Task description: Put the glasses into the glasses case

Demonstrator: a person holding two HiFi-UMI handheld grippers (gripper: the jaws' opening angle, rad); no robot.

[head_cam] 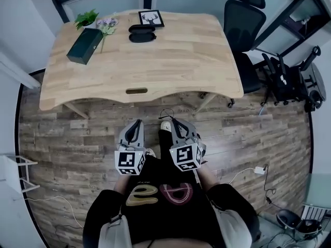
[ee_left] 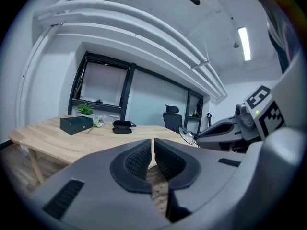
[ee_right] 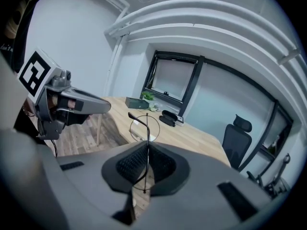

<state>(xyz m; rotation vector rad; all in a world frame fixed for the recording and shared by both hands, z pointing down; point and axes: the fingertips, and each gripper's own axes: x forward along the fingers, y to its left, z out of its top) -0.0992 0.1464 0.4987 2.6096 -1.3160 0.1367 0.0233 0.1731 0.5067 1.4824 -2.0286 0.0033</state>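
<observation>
Office: wooden desk (head_cam: pixel 181 56), swivel chair (head_cam: pixel 243 20)

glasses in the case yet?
No, the right gripper is clamped on the glasses, well short of the glasses case on the table.

Wooden table (head_cam: pixel 181 61) — green box (head_cam: pixel 84 46), plant (head_cam: pixel 86 18), framed picture (head_cam: pixel 151 18) (deer) at far edge — office chair (head_cam: pixel 243 25) beside.

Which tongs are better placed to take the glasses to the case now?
Right. The right tongs are shut on the glasses, while the left tongs are shut and empty. The case lies near the table's far edge, ahead of both.
</observation>
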